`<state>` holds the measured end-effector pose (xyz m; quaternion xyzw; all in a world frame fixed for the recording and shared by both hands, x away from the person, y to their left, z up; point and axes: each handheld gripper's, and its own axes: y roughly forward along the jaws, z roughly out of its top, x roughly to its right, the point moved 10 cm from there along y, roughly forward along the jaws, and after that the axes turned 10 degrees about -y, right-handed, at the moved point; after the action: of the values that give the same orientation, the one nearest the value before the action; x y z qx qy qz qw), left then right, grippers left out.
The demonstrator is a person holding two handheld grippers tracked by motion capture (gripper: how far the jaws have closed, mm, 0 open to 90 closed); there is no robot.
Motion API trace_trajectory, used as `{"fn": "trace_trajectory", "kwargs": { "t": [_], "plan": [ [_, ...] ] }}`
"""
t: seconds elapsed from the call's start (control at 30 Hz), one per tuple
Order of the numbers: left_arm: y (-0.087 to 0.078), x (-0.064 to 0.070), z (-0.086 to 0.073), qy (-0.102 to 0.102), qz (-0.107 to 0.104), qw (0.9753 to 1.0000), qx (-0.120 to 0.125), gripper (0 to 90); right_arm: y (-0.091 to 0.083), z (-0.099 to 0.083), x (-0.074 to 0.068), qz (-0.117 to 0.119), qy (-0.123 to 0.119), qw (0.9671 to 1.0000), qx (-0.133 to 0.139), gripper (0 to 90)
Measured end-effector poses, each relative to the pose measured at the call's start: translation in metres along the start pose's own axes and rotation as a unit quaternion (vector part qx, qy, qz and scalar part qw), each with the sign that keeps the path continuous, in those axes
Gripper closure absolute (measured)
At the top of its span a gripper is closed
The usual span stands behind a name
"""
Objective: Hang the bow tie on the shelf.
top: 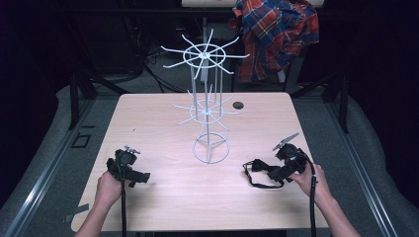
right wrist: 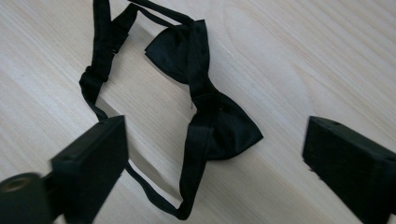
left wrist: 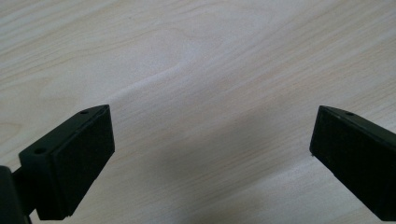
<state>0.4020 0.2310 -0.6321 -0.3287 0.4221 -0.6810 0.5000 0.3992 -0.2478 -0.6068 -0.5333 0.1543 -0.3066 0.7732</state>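
A black bow tie (right wrist: 205,98) with its thin strap looped around it lies flat on the wooden table (top: 163,197), at the front right in the high view (top: 261,168). My right gripper (right wrist: 215,154) hovers just over it, jaws wide apart with the tie's lower wing between them, touching neither. A white wire stand (top: 210,98) with two tiers of spoke arms rises from a ring base at the table's middle. My left gripper (left wrist: 210,154) is at the front left (top: 141,177), open over bare wood with nothing between its pads.
A plaid shirt (top: 276,34) hangs on a frame behind the table. A small dark hole (top: 238,105) sits in the tabletop near the back. Metal rails run along the floor on both sides.
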Motion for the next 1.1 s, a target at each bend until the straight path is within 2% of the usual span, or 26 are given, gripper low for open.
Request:
{"fn": "trace_trajectory", "kwargs": {
  "t": [0.07, 0.17, 0.23, 0.27, 0.3, 0.37, 0.47, 0.57, 0.7, 0.8, 0.83, 1.1],
  "plan": [
    [0.0, 0.0, -0.001, 0.0, 0.0, 1.0, -0.002, 0.0, 0.002, 0.002, 0.0, 0.0, -0.004, 1.0, -0.001, 15.0],
    [0.0, -0.001, -0.001, -0.002, 0.001, 1.0, -0.002, 0.0, 0.006, 0.004, 0.0, 0.002, -0.001, 1.0, -0.003, 18.2],
    [0.0, -0.001, -0.001, -0.001, 0.002, 1.0, -0.002, 0.0, 0.01, 0.007, 0.003, 0.0, 0.0, 1.0, -0.006, 27.7],
    [0.0, -0.001, -0.001, -0.001, 0.002, 1.0, -0.002, 0.0, 0.01, 0.007, 0.003, 0.0, 0.0, 1.0, -0.006, 27.7],
    [0.0, -0.001, -0.001, -0.002, 0.003, 1.0, -0.002, 0.0, 0.013, 0.01, 0.004, -0.002, 0.006, 1.0, -0.003, 33.5],
    [0.0, 0.0, -0.002, -0.002, 0.002, 1.0, -0.004, 0.0, 0.015, 0.01, 0.006, -0.002, 0.001, 0.9999, -0.012, 37.1],
    [0.001, 0.0, -0.002, 0.0, 0.002, 1.0, -0.005, 0.0, 0.02, 0.011, 0.005, -0.001, 0.003, 0.9999, -0.01, 41.1],
    [0.002, -0.001, -0.002, 0.002, 0.003, 1.0, -0.007, 0.0, 0.021, 0.01, 0.007, 0.001, -0.006, 0.9997, -0.024, 44.1],
    [0.002, 0.0, -0.003, 0.002, 0.003, 1.0, -0.007, 0.0, 0.027, 0.012, 0.004, 0.006, -0.006, 0.9996, -0.027, 48.7],
    [0.002, 0.0, -0.003, 0.002, 0.003, 1.0, -0.008, 0.0, 0.03, 0.011, 0.004, 0.004, -0.009, 0.9992, -0.038, 50.3],
    [0.002, 0.0, -0.003, 0.003, 0.003, 1.0, -0.008, 0.0, 0.032, 0.01, 0.003, 0.001, -0.012, 0.9989, -0.045, 53.3],
    [0.002, 0.0, -0.003, 0.003, 0.003, 1.0, -0.007, 0.0, 0.036, 0.007, 0.001, 0.001, -0.009, 0.9984, -0.056, 63.0]
  ]
}}
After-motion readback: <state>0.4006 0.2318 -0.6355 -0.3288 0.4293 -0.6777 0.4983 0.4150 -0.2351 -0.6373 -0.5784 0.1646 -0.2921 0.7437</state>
